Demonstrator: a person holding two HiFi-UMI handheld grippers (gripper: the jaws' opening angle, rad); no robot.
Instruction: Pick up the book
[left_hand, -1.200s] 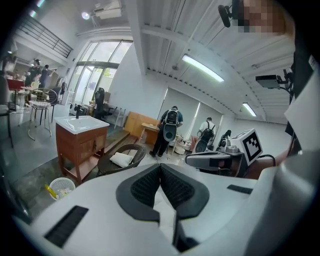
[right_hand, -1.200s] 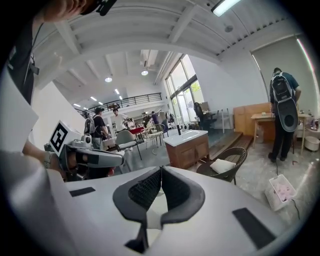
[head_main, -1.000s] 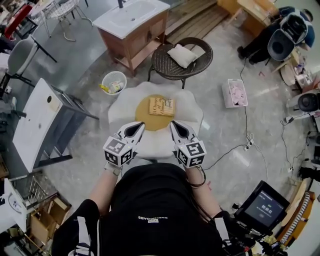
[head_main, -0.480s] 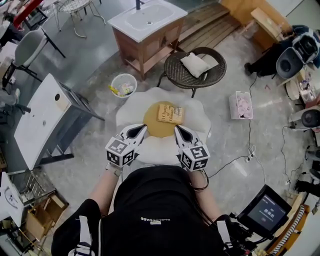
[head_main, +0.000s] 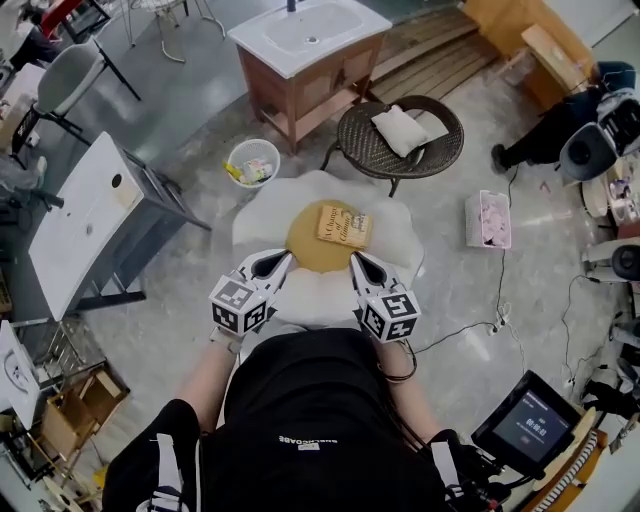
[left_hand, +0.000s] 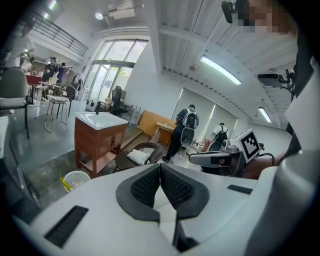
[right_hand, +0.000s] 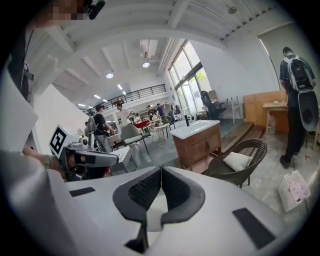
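Note:
The book (head_main: 343, 226), tan with dark lettering, lies flat on the yellow centre of a white flower-shaped table (head_main: 262, 215). My left gripper (head_main: 281, 259) hovers over the table's near left part, just short of the yellow disc, with its jaws closed together and nothing in them. My right gripper (head_main: 356, 259) is level with it on the right, a little below the book, also shut and empty. In the left gripper view the dark pads (left_hand: 148, 186) meet, as do the pads (right_hand: 146, 189) in the right gripper view. Neither gripper view shows the book.
Beyond the table stand a wicker chair (head_main: 440, 150) with a cushion, a wooden vanity (head_main: 300, 85) with a white sink, and a waste bin (head_main: 252, 163). A white panel on a stand (head_main: 85, 225) is at the left. A pink box (head_main: 488, 218) and cables lie at the right.
Both grippers have moved a little forward over the table toward the book, side by side. Their jaws stay shut. The book has not moved on the table.

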